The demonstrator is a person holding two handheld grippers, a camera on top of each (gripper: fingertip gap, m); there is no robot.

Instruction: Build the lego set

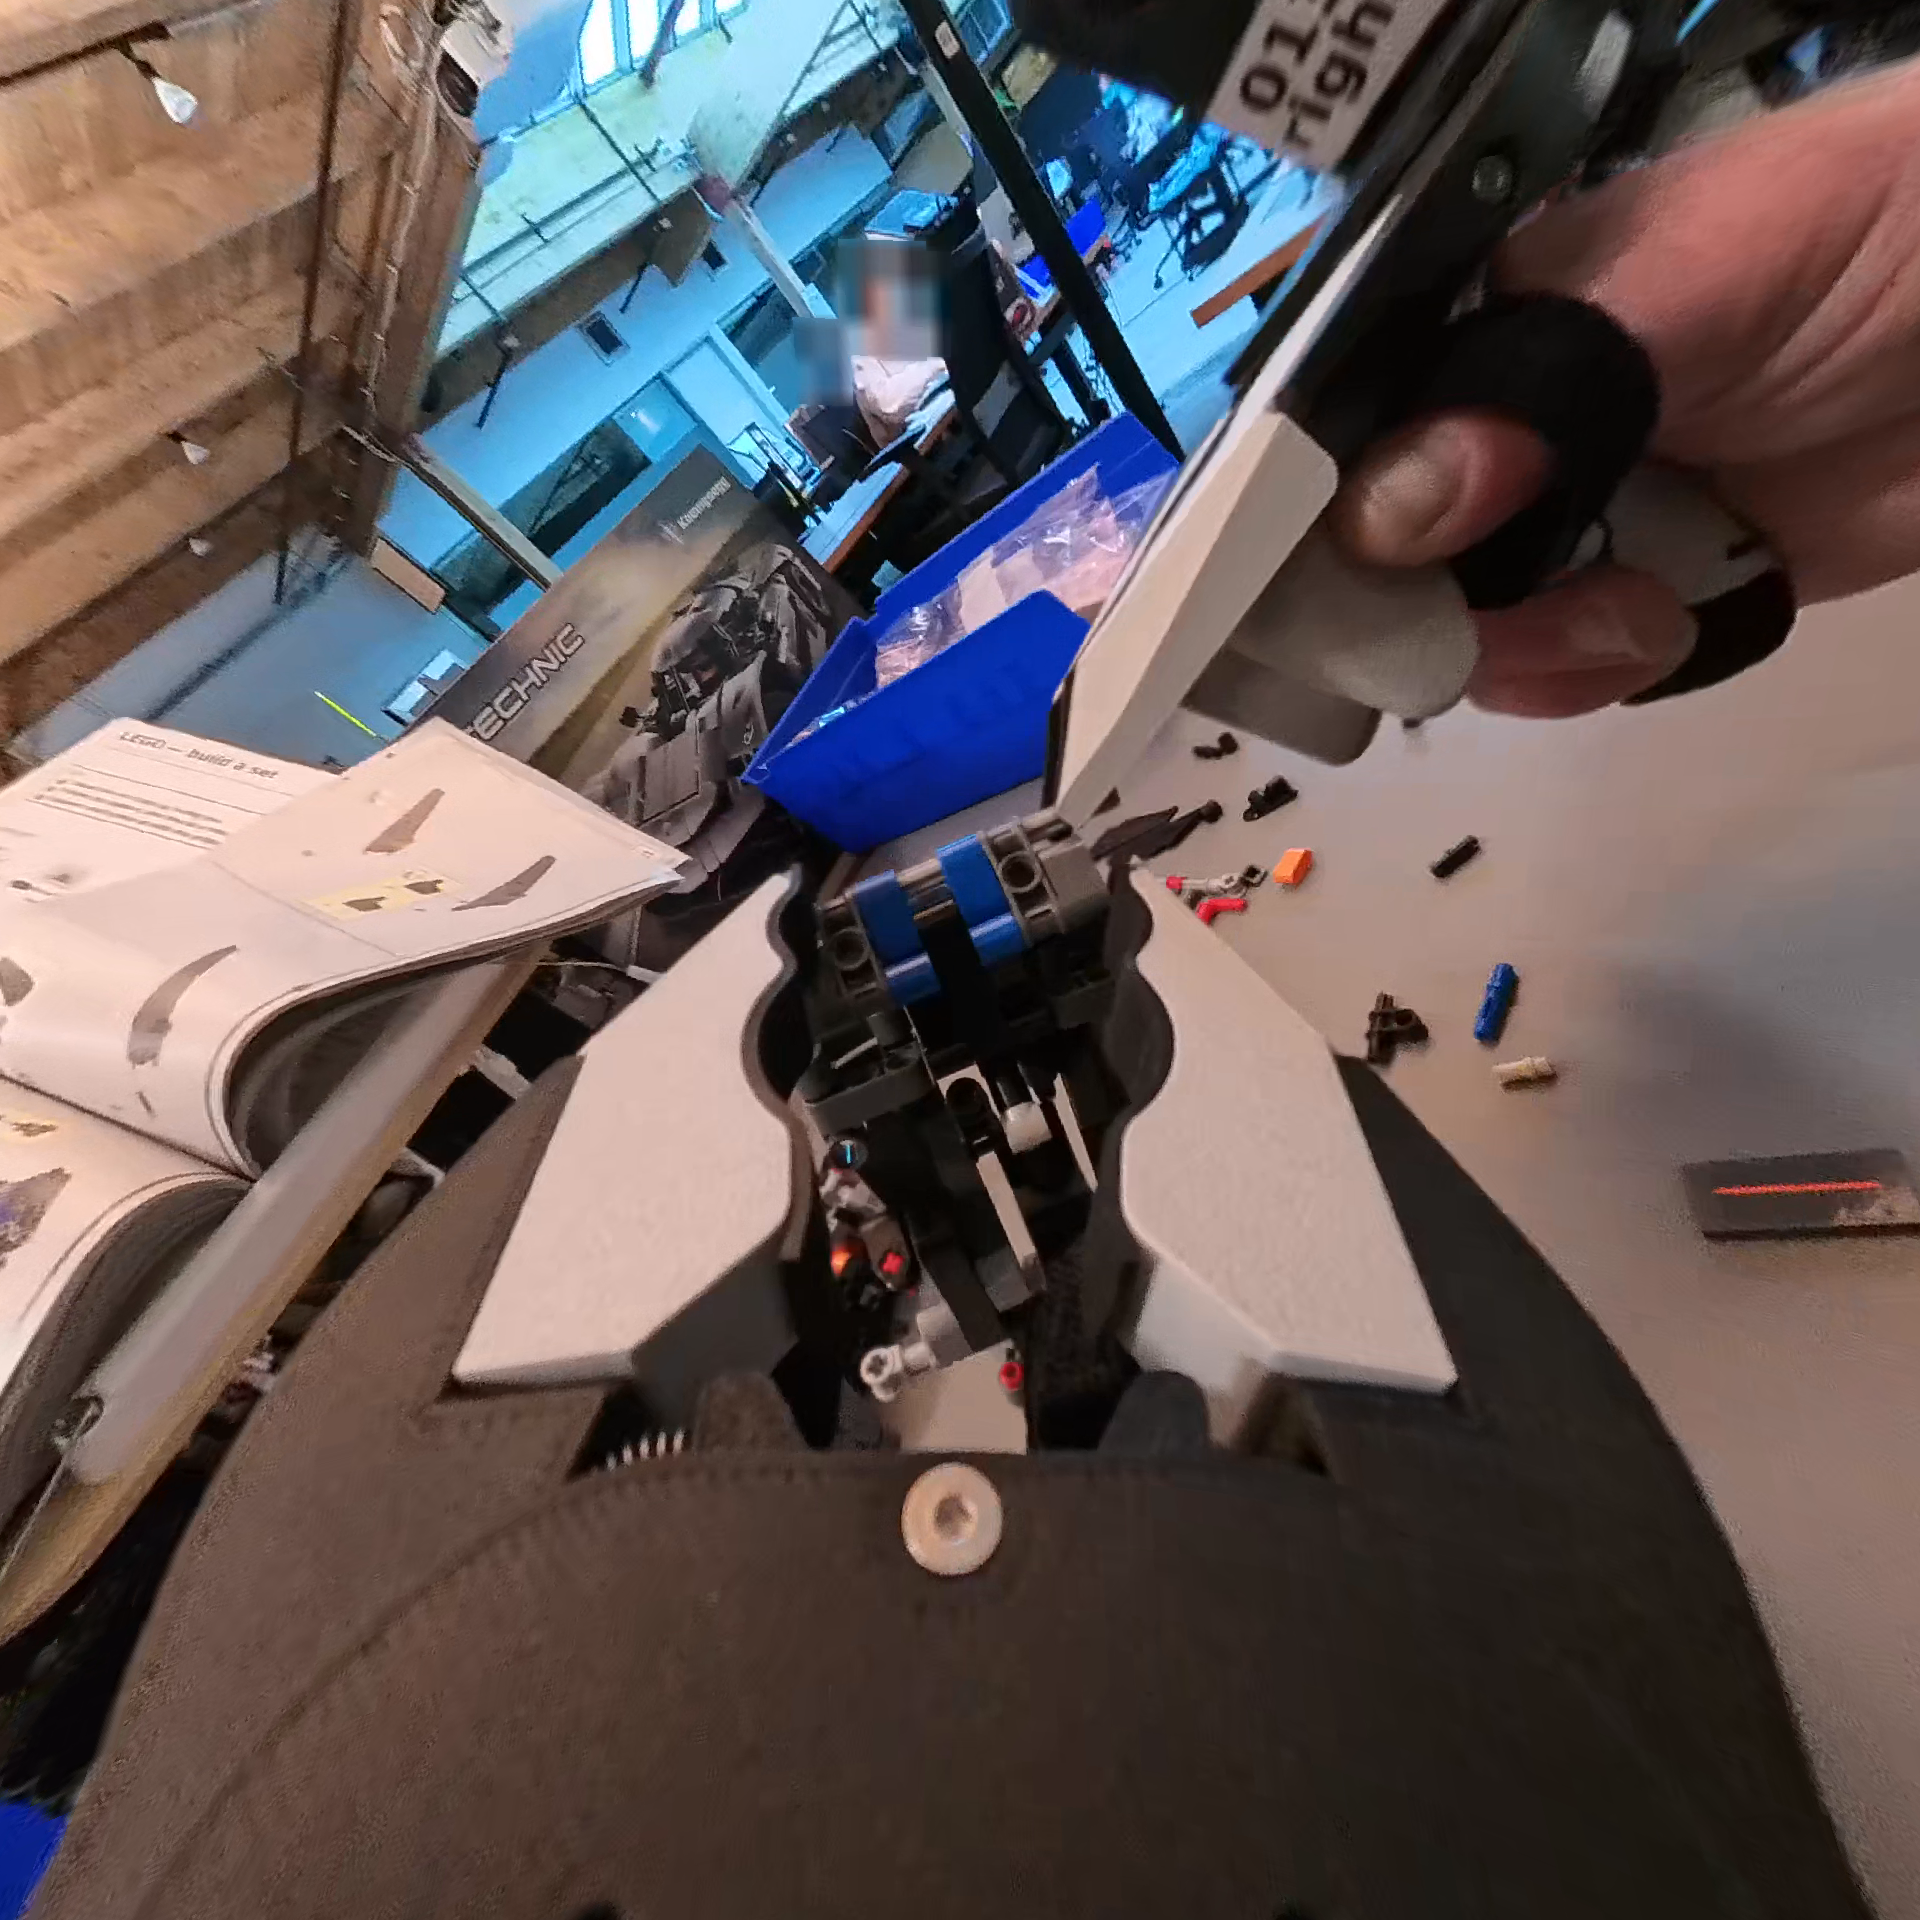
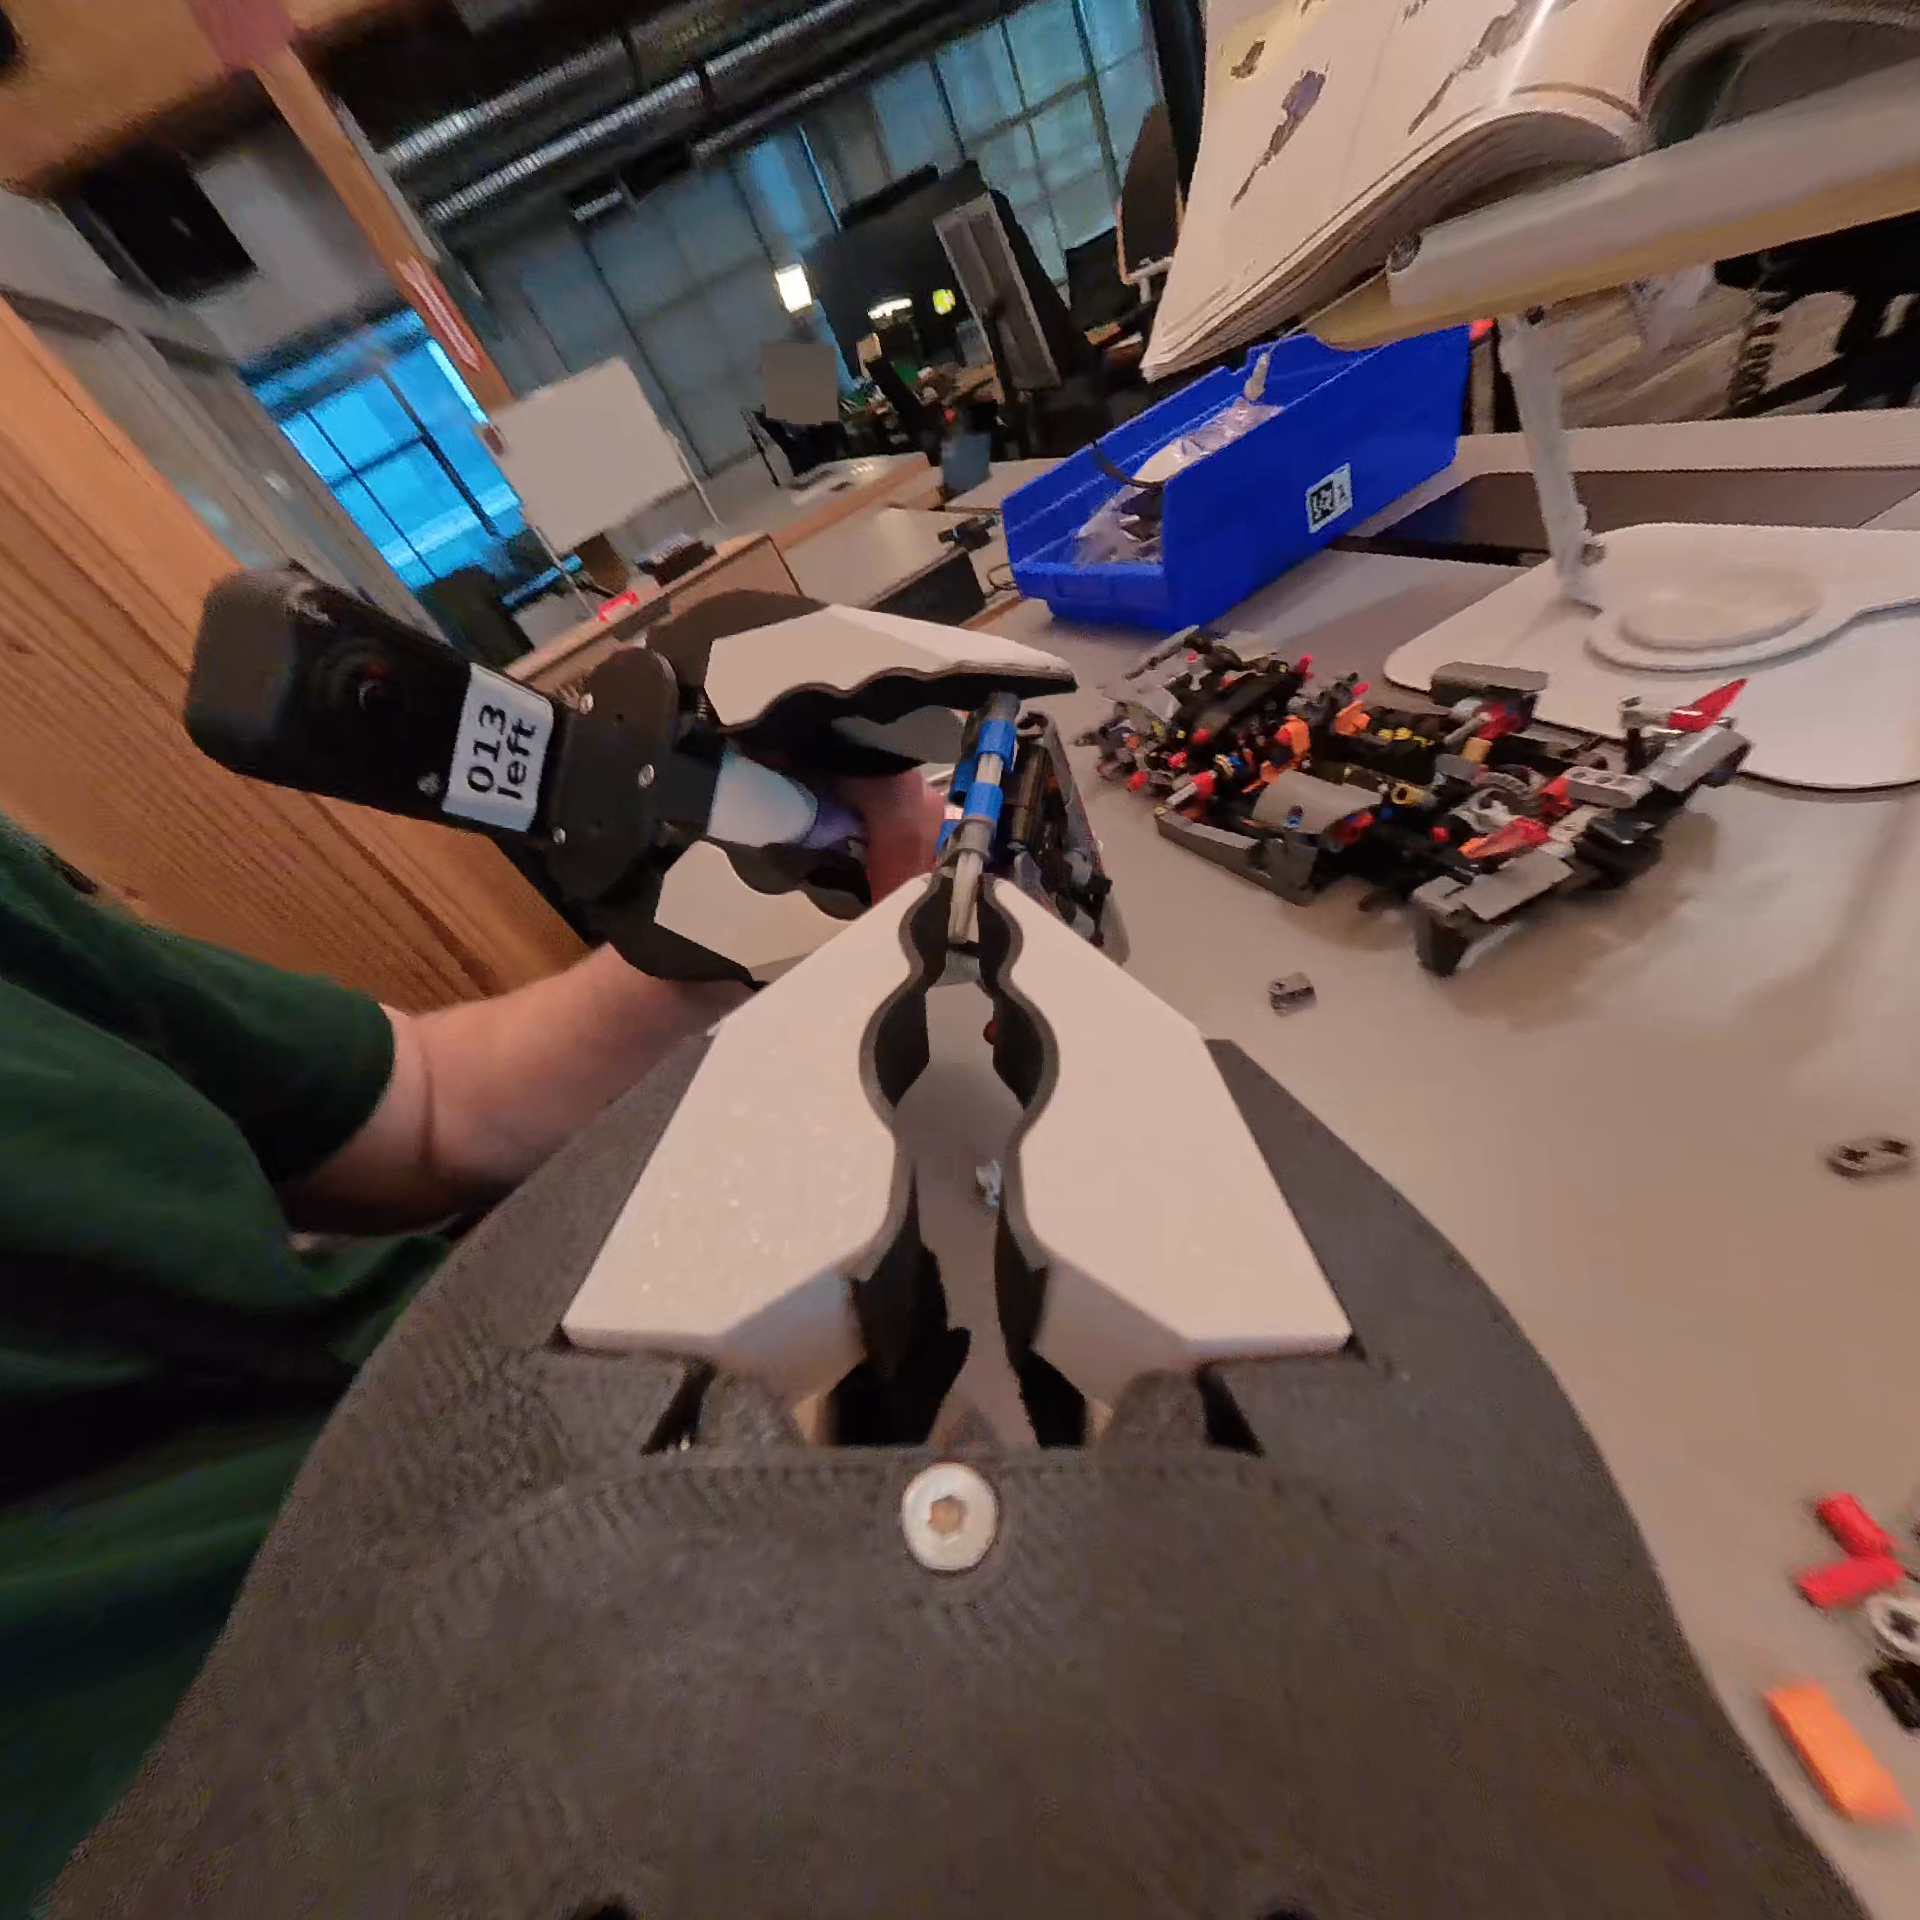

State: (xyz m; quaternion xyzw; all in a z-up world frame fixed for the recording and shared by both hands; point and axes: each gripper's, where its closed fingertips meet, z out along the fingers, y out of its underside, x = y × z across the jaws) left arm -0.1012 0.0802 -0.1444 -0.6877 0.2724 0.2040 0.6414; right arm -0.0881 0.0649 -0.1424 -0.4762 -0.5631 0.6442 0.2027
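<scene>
L gripper (image 1: pixel 961 940) clamps the sub-assembly (image 1: pixel 961 997). R gripper (image 2: pixel 961 914) pinches its grey pin (image 2: pixel 966 894). Only R view shows the chassis (image 2: pixel 1423 790), right of it.

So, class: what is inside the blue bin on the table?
The blue bin holds clear plastic bags. What the bags contain, and anything beneath them, is hidden by the bin's walls.

Each black claw (image 2: pixel 961 914) carries pale grey wavy-edged fingers (image 1: pixel 665 1164), a silver screw (image 2: pixel 945 1516), and a white label (image 2: pixel 501 750); the sleeve (image 2: pixel 156 1039) is dark green.
</scene>
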